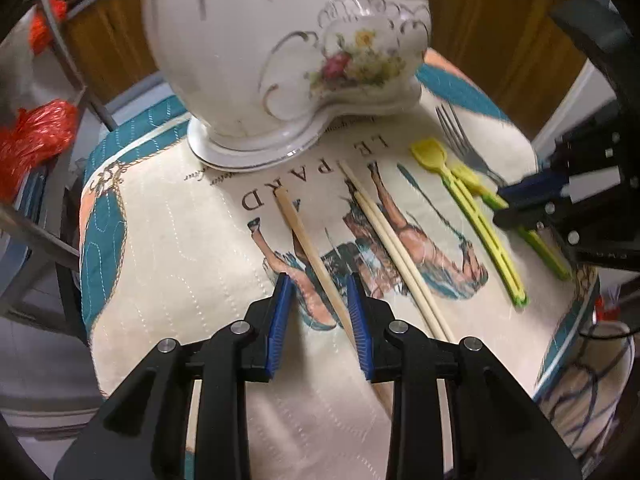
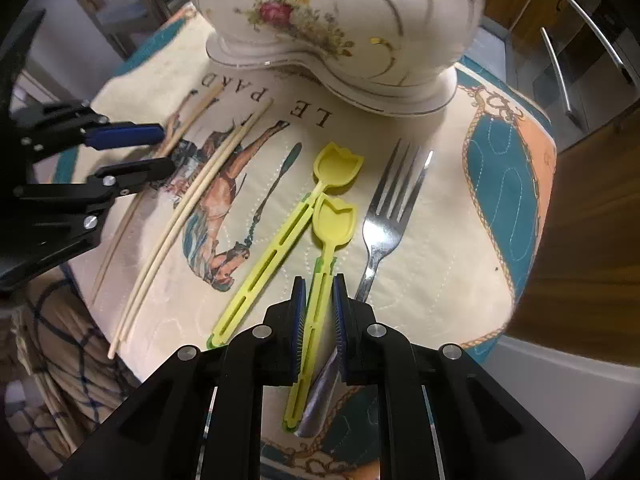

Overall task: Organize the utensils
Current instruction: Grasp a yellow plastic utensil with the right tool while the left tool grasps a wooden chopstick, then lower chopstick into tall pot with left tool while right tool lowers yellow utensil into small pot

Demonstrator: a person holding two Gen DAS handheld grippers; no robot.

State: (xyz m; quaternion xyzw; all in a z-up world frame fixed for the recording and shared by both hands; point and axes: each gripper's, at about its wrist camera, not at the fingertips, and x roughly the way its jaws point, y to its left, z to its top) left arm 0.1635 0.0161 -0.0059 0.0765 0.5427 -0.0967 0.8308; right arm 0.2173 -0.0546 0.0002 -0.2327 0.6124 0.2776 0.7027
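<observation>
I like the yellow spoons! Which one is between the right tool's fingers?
The spoon beside the fork: its handle runs between the right tool fingers. The other spoon lies left, untouched.

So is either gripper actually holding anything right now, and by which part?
Right gripper straddles the nearer yellow spoon at its handle; whether it is clamped cannot be told. Left gripper is open around a single chopstick mid-shaft, not gripping.

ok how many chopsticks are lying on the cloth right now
3. One single chopstick lies between the left gripper fingers; a pair lies side by side between it and the yellow spoons. Others may be hidden.
</observation>
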